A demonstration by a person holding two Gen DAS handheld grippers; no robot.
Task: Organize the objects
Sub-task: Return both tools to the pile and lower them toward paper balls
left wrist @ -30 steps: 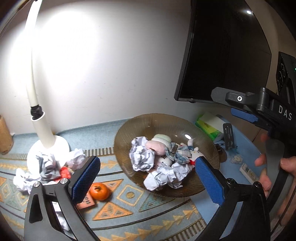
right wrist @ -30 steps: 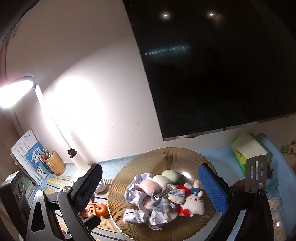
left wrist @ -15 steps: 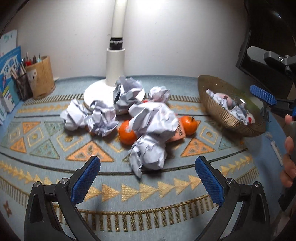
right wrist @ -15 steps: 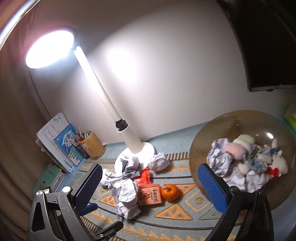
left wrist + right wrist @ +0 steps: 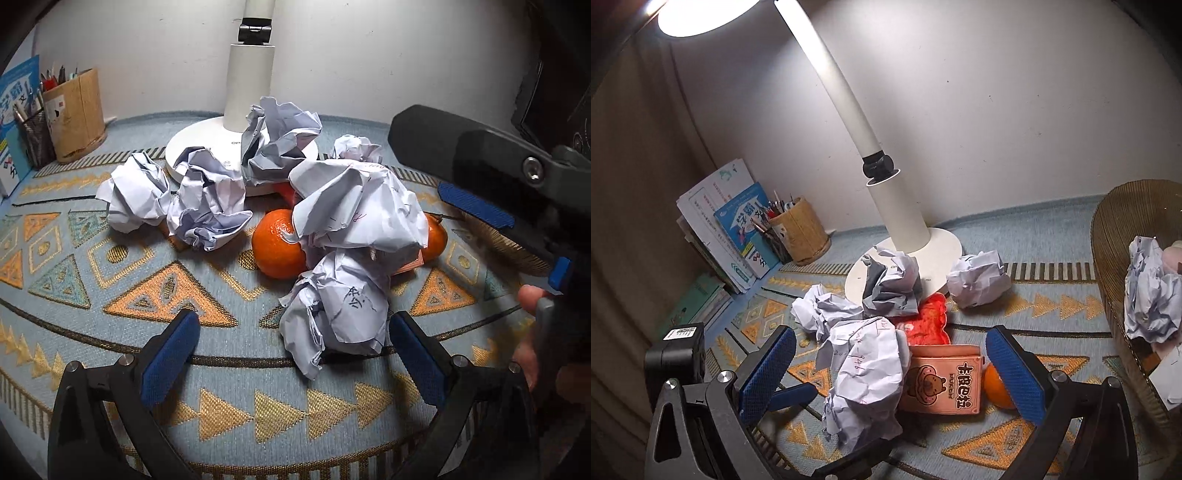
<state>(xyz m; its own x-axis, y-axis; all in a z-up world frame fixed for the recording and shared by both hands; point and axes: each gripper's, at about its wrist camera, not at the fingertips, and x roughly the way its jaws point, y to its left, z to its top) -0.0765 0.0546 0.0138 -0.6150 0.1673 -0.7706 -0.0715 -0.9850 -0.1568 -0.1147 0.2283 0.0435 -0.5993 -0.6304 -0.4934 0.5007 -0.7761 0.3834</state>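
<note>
Left wrist: paper ball (image 5: 338,306) ahead of left gripper (image 5: 291,354).
Both grippers gape empty; ball nearer its right finger; right gripper (image 5: 890,373) farther.

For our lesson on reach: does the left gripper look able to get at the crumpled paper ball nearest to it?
Probably yes. The left gripper is open, and the nearest crumpled paper ball lies on the patterned mat just ahead, toward its right finger, with nothing in front of it.

A lit white lamp (image 5: 897,206) stands on a blue patterned mat (image 5: 110,295) against a plain white wall (image 5: 997,110). Books (image 5: 720,236) and a pen cup (image 5: 799,232) sit left; a curtain (image 5: 635,184) hangs beside them.
</note>
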